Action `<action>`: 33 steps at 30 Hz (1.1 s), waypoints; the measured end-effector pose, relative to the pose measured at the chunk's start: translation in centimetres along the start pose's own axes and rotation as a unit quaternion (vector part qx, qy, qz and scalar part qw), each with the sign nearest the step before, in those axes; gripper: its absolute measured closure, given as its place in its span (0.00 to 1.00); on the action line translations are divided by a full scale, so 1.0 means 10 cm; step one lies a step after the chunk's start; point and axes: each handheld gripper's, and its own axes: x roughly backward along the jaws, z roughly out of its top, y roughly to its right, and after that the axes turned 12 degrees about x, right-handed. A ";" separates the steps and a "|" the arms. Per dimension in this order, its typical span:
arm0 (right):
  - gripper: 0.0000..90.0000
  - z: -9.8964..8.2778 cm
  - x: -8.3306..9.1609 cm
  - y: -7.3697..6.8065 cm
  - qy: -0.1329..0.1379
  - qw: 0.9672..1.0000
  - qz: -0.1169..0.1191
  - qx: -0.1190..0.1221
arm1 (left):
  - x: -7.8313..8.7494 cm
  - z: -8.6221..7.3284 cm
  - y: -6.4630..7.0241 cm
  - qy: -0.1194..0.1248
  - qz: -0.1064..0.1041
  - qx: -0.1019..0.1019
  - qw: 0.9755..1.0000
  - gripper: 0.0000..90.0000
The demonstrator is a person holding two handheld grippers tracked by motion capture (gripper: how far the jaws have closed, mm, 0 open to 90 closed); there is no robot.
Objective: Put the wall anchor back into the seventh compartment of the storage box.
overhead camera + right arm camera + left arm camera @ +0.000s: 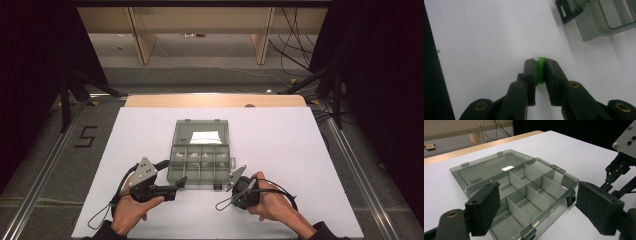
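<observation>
1. Green plastic piece (540, 71), small and ribbed at the rim, sits pinched between the pads of the right gripper (540, 72); jaws drawn in tight on it from both sides, just above the white bench top (486, 37).
2. Right gripper (239, 186) is held near the front edge of the bench, just off the front right corner of the compartment box (200, 165). Exact type of the green piece too small to tell.
3. Compartment box: smoky clear plastic, dividers upright, lid (201, 132) thrown back flat toward the far edge. It lies mid-bench. A white patch shows on the lid.
4. Small pale bits lie in the box's rear row of compartments in the high view; too small to identify.
5. Left gripper (181, 181) lies low at the box's front left corner. Jaws spread wide, one pad (484, 207) over the box's near compartments, the other (599, 207) outside its wall; pads press on nothing.
6. Box latch (565, 11) hangs open at the front wall, near the right gripper.
</observation>
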 end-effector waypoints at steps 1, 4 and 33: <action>0.89 0.00 -0.01 0.00 -0.003 1.000 0.004 -0.003 | 0.00 0.00 0.00 0.000 0.000 0.000 1.000 0.21; 0.88 0.00 -0.02 0.00 -0.003 1.000 0.005 -0.006 | 0.00 0.00 0.00 -0.001 0.000 -0.001 1.000 0.21; 0.88 0.01 -0.01 0.01 -0.004 1.000 0.014 -0.022 | 0.00 0.01 -0.01 -0.002 0.001 -0.014 1.000 0.22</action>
